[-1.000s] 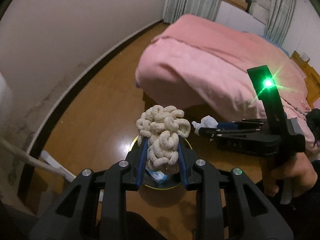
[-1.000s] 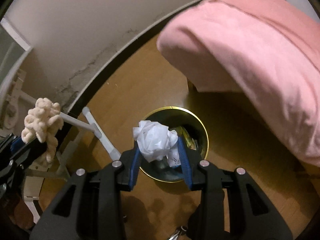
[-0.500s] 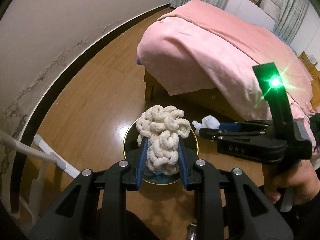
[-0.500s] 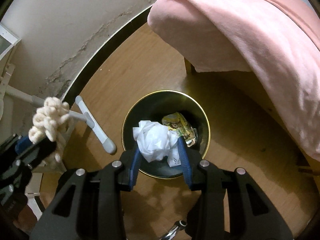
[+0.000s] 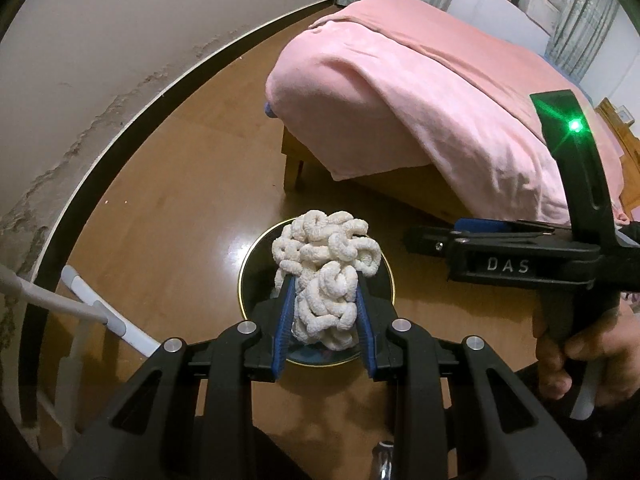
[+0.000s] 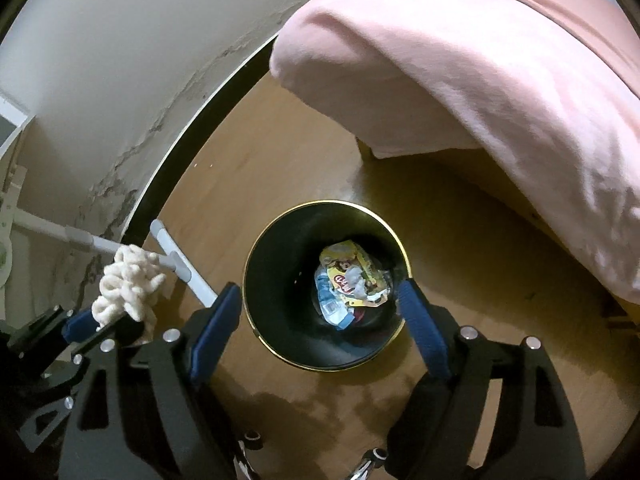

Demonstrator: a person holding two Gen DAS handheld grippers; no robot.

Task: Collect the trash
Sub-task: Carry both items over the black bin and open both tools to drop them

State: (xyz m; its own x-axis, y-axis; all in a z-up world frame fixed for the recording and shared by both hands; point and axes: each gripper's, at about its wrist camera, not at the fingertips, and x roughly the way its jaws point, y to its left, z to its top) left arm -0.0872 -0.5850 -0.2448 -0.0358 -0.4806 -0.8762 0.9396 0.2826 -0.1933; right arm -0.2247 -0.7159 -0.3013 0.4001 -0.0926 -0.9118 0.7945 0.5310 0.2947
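Standing on the wood floor (image 6: pixel 280 168) by the pink bed (image 6: pixel 500 60), the black bin (image 6: pixel 280 264) has wrappers + a bottle inside. R gripper (image 6: pixel 320 304) just opened wide over it, nothing between. L gripper (image 5: pixel 323 304) squeezes a curly white clump (image 5: pixel 326 276) above the bin.

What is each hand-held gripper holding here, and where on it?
Left hand-held gripper: clamps the white curly foam clump at its lower half. Right hand-held gripper: nothing; its jaws have just been opening.
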